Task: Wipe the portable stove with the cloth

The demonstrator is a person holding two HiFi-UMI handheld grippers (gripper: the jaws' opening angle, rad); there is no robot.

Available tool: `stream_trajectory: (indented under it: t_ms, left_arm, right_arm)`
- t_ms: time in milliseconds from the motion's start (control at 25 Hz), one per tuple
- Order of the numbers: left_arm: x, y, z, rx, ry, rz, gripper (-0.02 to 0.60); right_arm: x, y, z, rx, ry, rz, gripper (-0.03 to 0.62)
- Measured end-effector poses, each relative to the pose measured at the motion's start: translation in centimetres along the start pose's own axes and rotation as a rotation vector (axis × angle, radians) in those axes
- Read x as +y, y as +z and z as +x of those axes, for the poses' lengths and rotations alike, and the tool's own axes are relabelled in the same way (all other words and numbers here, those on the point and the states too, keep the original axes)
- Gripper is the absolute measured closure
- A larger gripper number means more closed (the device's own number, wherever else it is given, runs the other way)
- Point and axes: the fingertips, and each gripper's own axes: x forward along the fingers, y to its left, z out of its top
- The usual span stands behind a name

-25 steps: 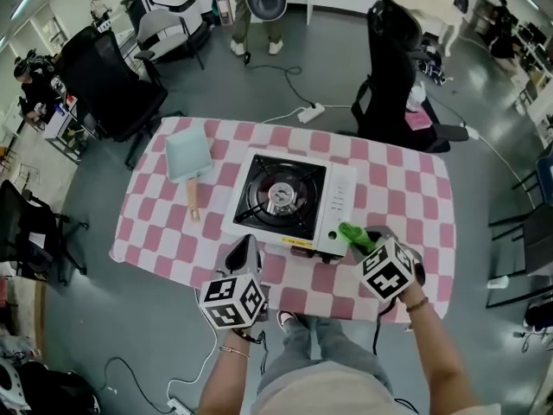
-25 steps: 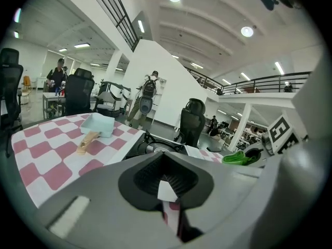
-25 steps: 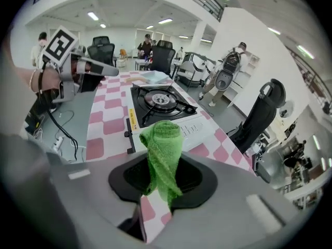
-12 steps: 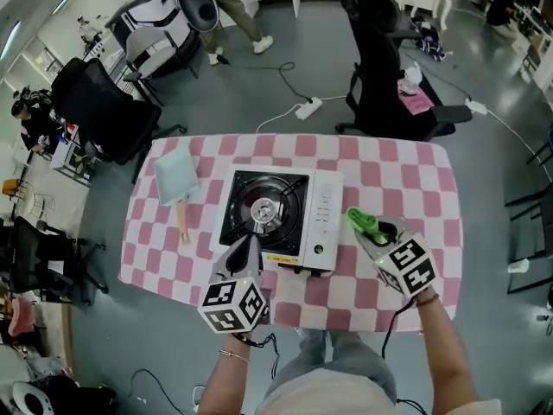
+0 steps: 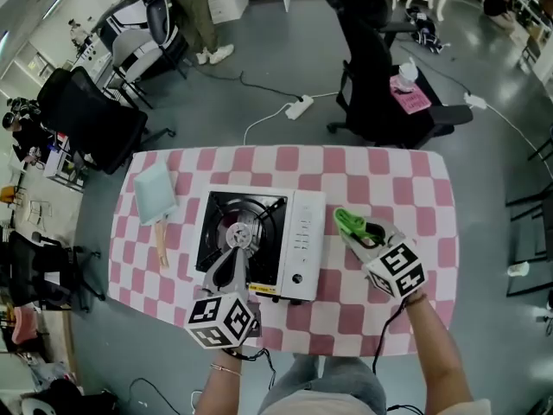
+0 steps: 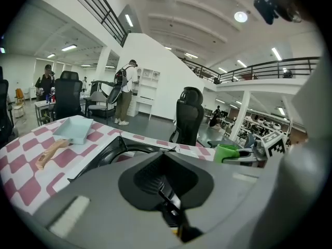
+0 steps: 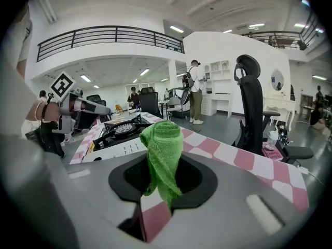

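**A:** Right gripper view shows it plainly: the right gripper (image 7: 158, 198) has its jaws pinching the cloth (image 7: 163, 154), a green, nubby towel bunched into a soft roll.

**B:** And the stove (image 5: 307, 236)?

**A:** Just beside that gripper, to its left, on the checked desk (image 5: 406, 188). It's lying long side across. The smooth white panel is nearest, with the black burner grate beyond.

**B:** Left gripper (image 5: 230, 266)?

**A:** Jaws pressed together and empty, over the stove's near edge. The wipe looks like a short leftward reach for the right one.
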Motion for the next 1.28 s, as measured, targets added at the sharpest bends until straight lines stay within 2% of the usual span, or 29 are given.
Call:
stream_trajectory:
  t_ms: [400, 600, 1280]
  left_arm:
    - [0.0, 0.0, 0.9, -0.006, 0.043, -0.039, 0.581]
    - [0.6, 0.0, 0.9, -0.008, 0.066, -0.054, 0.581]
    - [1.5, -0.7, 0.2, -0.018, 0.105, -0.080, 0.581]
  right_arm:
    - [-2.7, -0.6, 3.5, -0.042, 0.027, 0.027, 0.493]
    - [-3.8, -0.8, 5.0, -0.049, 0.014, 0.021, 0.493]
    - [-4.7, -1.1, 7.5, -0.041, -0.001, 0.004, 0.493]
